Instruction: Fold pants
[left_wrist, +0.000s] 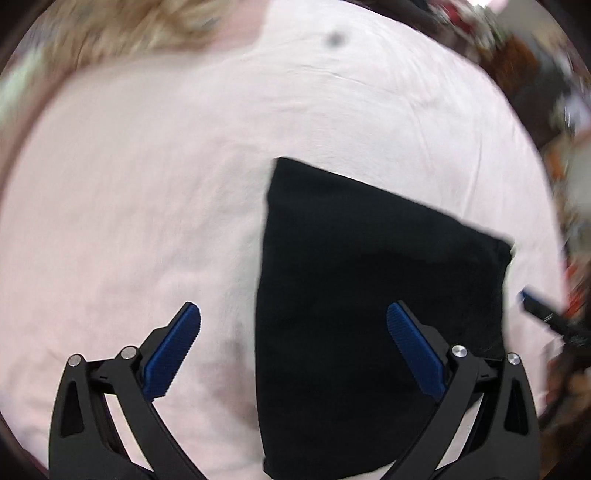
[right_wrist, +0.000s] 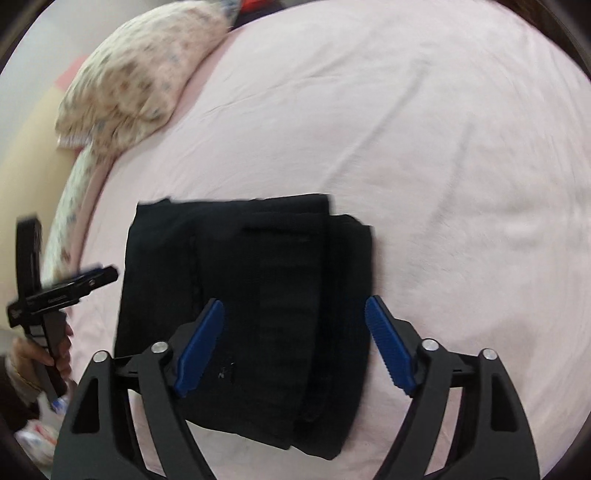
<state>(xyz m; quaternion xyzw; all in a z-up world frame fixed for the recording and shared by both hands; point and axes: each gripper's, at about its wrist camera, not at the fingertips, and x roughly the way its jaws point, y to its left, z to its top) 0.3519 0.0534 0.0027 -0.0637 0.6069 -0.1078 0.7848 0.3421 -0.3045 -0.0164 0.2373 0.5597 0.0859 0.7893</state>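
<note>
The black pants (left_wrist: 369, 277) lie folded into a compact rectangle on the pink bed sheet (left_wrist: 147, 184). My left gripper (left_wrist: 293, 314) hovers open above their left edge, one blue pad over the sheet and the other over the cloth. In the right wrist view the folded pants (right_wrist: 258, 258) show stacked layers with a ribbed band on top. Above them my right gripper (right_wrist: 294, 304) hangs open, nothing pressed between its pads. A hand (right_wrist: 40, 354) holds the other tool's black frame (right_wrist: 62, 295) at the left edge.
A floral pillow (right_wrist: 140, 81) rests at the bed's far left corner, beside a cream wall (right_wrist: 29, 166). The pink sheet (right_wrist: 443, 147) stretches wide to the right of the pants. Blurred dark clutter (left_wrist: 554, 110) lines the bed's right side.
</note>
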